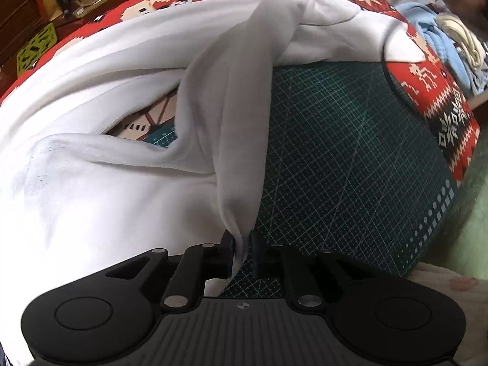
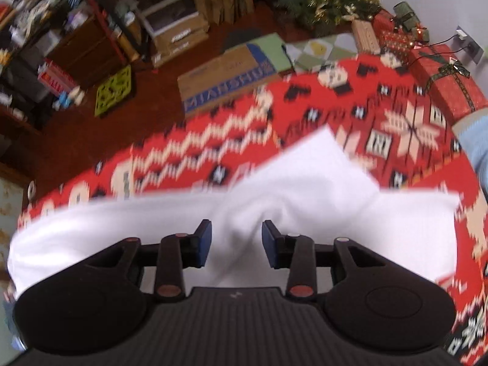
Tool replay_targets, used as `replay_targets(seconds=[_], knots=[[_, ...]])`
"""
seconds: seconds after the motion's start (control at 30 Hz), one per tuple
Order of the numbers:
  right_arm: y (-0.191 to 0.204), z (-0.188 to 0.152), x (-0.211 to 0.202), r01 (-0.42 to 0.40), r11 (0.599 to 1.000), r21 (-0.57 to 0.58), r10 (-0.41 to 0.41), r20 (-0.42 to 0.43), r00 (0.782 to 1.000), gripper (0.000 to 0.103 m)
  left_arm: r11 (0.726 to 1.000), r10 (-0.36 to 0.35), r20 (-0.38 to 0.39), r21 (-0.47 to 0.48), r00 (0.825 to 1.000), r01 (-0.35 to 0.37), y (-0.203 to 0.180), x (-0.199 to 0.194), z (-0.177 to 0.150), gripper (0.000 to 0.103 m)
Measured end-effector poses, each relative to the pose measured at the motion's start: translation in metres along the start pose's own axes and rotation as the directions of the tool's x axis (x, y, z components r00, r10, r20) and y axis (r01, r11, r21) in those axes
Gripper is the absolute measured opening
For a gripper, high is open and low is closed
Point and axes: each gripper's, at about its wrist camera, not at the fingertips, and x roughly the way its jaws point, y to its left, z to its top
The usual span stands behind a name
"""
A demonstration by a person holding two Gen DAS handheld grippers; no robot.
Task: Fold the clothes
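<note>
My left gripper [image 1: 242,251] is clenched on a shirt [image 1: 100,201] fold running toward 12 o'clock over the mat [image 1: 350,167]. My right gripper [image 2: 237,242] hangs released above the shirt [image 2: 305,183].

The counter [image 1: 427,97] is draped in a red knitted-pattern cloth [image 2: 320,116], on which lie a dark green gridded cutting mat [image 1: 350,158], a white garment [image 1: 106,207] spread partly over that mat, and a pile of pale blue and cream clothes [image 1: 448,45] near its edge.
</note>
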Motion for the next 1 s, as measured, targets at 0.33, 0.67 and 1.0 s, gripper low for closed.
replay_targets(seconds=[0.33,0.67,1.0], knots=[[-0.011,0.041,0.09,0.136,0.989,0.051,-0.125,-0.177,0.976,0.017,1.0,-0.01,-0.008,-0.015,1.0,0.01,0.002,0.004,0.0,0.011],[-0.056,-0.003,0.026,0.081,0.987,0.137,-0.056,-0.178,0.982,0.004,1.0,-0.028,-0.007,0.007,1.0,0.028,0.016,-0.006,-0.011,0.007],[-0.142,-0.095,-0.026,0.136,0.898,0.419,-0.062,-0.186,0.981,0.001,0.994,0.006,-0.084,0.105,0.996,0.003,0.015,0.008,-0.021,0.007]])
